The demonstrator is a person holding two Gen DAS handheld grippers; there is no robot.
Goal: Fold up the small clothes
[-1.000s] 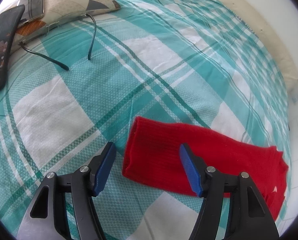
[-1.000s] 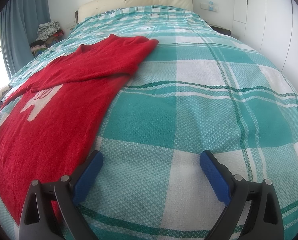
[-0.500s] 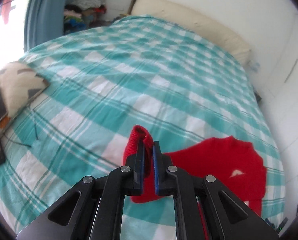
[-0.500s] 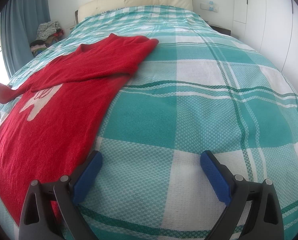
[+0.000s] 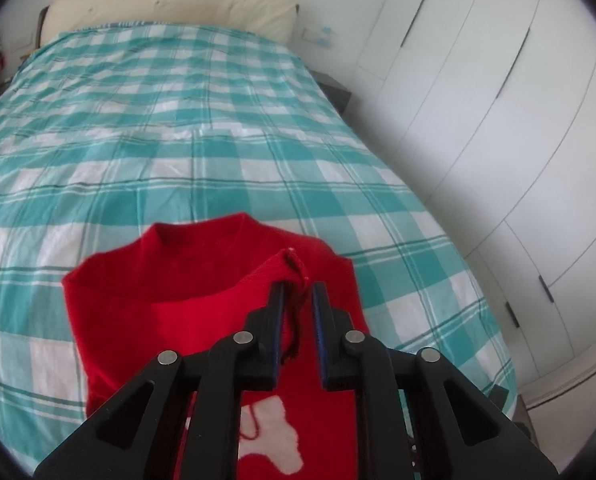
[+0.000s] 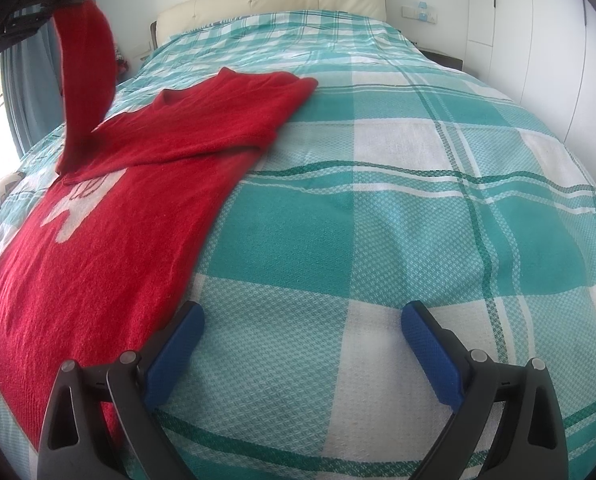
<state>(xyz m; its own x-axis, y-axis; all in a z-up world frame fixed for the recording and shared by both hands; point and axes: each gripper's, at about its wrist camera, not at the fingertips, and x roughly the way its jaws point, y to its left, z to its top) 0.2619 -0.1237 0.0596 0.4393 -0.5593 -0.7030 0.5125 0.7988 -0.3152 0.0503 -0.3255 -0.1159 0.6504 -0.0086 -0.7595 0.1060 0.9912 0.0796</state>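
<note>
Sleeve [image 6: 84, 80] lifted off bed since earlier; red sweater [image 6: 110, 216] flat, white motif; left hand-held gripper [image 5: 297, 292] opening, cuff between jaws.

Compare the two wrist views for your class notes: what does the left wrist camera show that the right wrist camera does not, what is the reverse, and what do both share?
Left wrist only: the left gripper, jaws opening, with the sleeve cuff between them, pads not pressing it.

Right wrist only: the right gripper, open and empty over the bedspread, and the lifted sleeve seen at full length.

Both: the red sweater with its white motif, the bedspread and the headboard.
</note>
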